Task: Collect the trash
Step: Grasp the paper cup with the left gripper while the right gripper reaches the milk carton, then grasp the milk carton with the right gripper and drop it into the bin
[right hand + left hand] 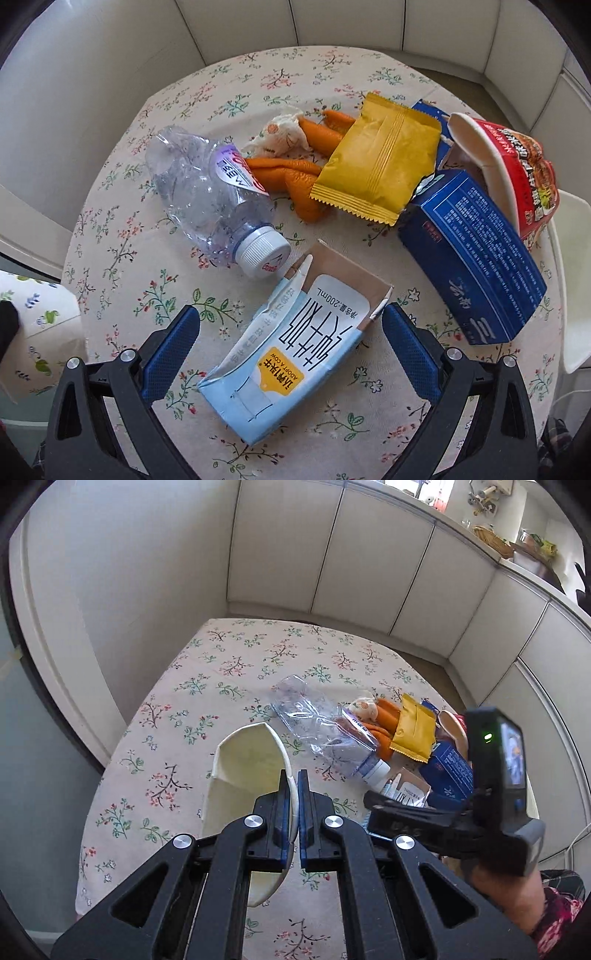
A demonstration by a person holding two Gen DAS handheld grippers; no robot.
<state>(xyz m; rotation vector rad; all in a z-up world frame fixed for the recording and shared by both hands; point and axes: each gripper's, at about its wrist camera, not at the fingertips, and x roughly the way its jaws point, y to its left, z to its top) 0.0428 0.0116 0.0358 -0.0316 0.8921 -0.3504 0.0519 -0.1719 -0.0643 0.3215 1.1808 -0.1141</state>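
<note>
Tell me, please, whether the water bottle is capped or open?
Capped: the water bottle lies on its side with its white cap screwed on.

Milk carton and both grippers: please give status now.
Left gripper shut on white tray rim. Right gripper open, fingers either side of flattened milk carton, not gripping yet. Plastic bottle lies close beside.

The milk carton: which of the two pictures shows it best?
The right wrist view: the flattened milk carton lies whole between the open fingers, its label readable. In the left wrist view only a small corner shows, behind the other hand-held gripper.
</note>
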